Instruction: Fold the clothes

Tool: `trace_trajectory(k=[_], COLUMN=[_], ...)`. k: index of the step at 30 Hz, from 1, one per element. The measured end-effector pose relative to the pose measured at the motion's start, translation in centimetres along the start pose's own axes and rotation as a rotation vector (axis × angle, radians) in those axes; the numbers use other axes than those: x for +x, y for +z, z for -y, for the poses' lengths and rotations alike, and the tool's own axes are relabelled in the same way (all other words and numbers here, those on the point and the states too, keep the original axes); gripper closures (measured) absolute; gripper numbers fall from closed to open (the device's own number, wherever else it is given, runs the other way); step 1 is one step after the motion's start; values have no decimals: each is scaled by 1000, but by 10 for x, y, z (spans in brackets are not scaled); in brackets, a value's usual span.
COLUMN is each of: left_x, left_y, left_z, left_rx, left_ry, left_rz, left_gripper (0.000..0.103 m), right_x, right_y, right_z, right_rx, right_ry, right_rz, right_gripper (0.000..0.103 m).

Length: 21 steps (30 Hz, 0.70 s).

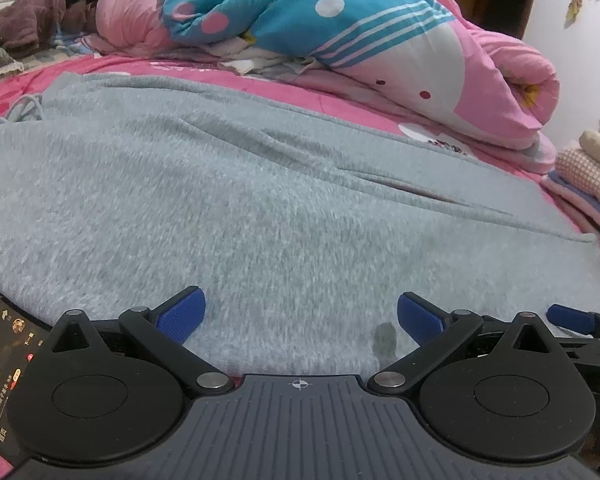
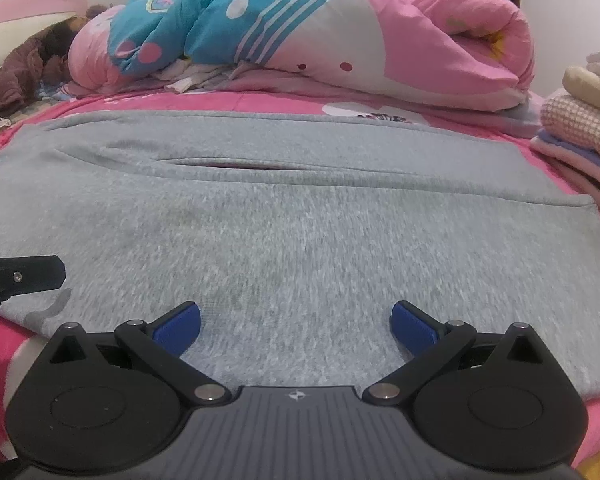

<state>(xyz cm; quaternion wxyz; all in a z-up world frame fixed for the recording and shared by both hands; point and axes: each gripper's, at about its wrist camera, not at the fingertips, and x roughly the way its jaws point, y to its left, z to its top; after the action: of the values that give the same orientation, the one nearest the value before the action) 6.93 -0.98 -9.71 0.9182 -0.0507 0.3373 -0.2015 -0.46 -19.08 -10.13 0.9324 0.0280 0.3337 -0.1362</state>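
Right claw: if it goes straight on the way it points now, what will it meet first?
Probably the grey garment spread just ahead of the open right claw; the rolled quilt lies beyond. Depth is uncertain.

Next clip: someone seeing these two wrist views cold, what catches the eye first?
The wide grey fleecy garment spread flat over the pink bed sheet fills the middle of both views. Behind it, along the far side of the bed, lies a rolled pink and blue cartoon-print quilt. In front, the left gripper and the right gripper both sit open over the garment's near edge.
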Motion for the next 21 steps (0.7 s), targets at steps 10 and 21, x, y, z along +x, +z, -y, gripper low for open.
trace_trajectory(k=[10, 21], left_x=[1, 1], left_y=[-1, -1], left_z=[3, 4], left_rx=[15, 22], left_ry=[14, 17], left_rz=[3, 3], left_gripper=[0, 0], right_x=[-1, -1], right_y=[-1, -1], right_z=[-1, -1], right_rx=[-2, -5], right_ry=[-6, -9], right_rz=[2, 3], right_gripper=[0, 0])
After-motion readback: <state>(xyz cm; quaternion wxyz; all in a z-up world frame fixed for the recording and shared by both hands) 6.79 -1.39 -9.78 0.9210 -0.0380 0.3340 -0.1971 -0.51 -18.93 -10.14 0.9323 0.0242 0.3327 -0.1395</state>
